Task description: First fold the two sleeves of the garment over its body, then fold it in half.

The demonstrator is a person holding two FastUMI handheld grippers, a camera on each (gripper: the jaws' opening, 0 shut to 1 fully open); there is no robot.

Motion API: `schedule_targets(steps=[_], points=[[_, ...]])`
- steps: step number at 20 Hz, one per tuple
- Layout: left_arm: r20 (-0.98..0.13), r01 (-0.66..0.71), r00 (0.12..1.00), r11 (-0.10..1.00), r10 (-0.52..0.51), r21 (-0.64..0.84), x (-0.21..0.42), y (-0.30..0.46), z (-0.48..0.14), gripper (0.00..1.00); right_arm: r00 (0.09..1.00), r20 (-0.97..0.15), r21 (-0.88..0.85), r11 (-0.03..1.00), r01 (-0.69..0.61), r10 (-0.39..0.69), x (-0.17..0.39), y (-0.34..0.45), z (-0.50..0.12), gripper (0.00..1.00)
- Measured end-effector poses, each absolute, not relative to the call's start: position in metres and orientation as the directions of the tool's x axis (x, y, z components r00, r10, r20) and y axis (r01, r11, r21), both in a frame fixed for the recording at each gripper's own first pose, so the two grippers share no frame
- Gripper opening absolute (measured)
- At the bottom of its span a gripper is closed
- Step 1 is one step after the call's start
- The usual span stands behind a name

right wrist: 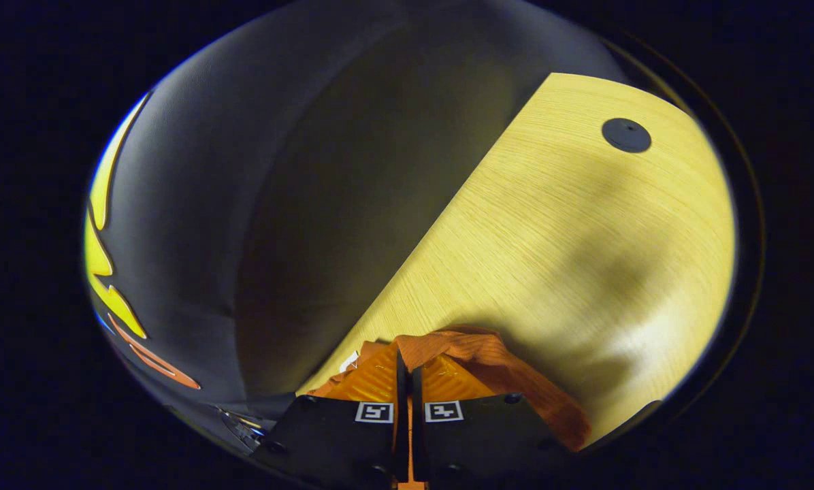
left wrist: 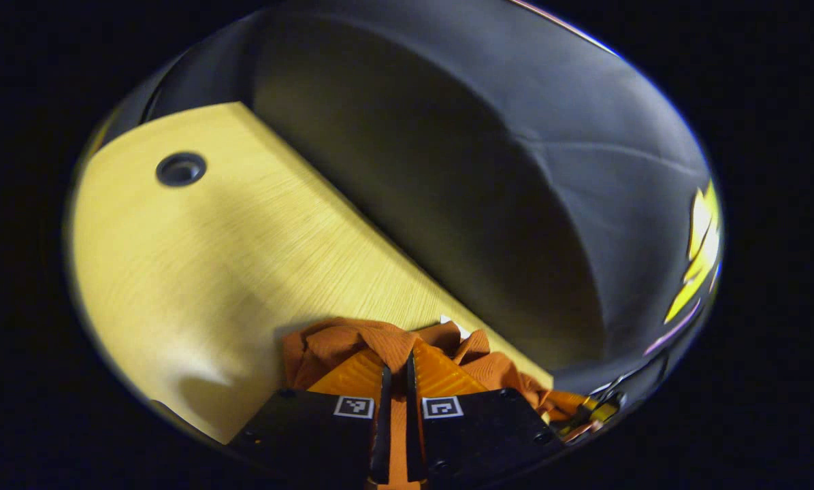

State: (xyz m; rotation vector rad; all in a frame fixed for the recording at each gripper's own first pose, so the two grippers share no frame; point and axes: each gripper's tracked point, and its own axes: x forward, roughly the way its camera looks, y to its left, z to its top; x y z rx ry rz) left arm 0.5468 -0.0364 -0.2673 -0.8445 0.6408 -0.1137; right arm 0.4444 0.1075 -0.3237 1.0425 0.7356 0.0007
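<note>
Left gripper point(left wrist: 395, 371): fingers drawn close together, a thin strip of orange fabric showing in the narrow gap between them. The garment point(left wrist: 352, 340) bunches up just past the fingertips and spills to either side, so I judge the fingers are pinching an edge of it.

Right gripper point(right wrist: 405, 371): same posture, fingers nearly touching, with a sliver of orange between them. A fold of the garment point(right wrist: 495, 364) rises just ahead of the fingertips and runs off to the right side of the right gripper view.

Both grips appear to sit on one end of the cloth, near the far edge of the counter point(left wrist: 196, 258), where the wood gives way to the dark booth wall. A small white tag point(left wrist: 453, 325) pokes out of the folds in the left gripper view (possibly the neck label, too small to be sure). Holding two points of one edge at once fits the half-fold step: the edge travels level and the layers stay square.

How the sleeves lie cannot be told; the cloth is too bunched at the fingers. A round dark cap point(right wrist: 626, 135) sits in the counter well apart from the garment, not in the way.
</note>
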Motion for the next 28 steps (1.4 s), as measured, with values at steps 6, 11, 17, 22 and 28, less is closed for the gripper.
schedule_targets(steps=[6,11,17,22,28], points=[[-0.371,-0.268,0.898,0.375,-0.235,-0.887,0.555,-0.039,-0.249,0.13,0.838,-0.477,0.873,0.255,0.416,0.264,0.45,0.113,-0.318,0.05],[-0.329,-0.281,0.929,0.254,-0.172,-0.926,0.556,-0.03,-0.237,0.15,0.848,-0.472,0.881,0.171,0.442,0.24,0.451,0.113,-0.318,0.02],[-0.334,-0.288,0.927,0.247,-0.171,-0.925,0.563,-0.031,-0.235,0.23,0.864,-0.429,0.903,0.149,0.403,0.264,0.453,0.111,-0.305,0.12],[-0.343,-0.284,0.918,0.276,-0.197,-0.918,0.566,-0.037,-0.229,0.92,0.873,-0.395,0.918,0.144,0.368,0.285,0.463,0.111,-0.28,0.62],[-0.355,-0.273,0.91,0.335,-0.215,-0.902,0.56,-0.041,-0.216,0.96,0.89,-0.349,0.933,0.192,0.303,0.294,0.463,0.107,-0.259,0.95]])
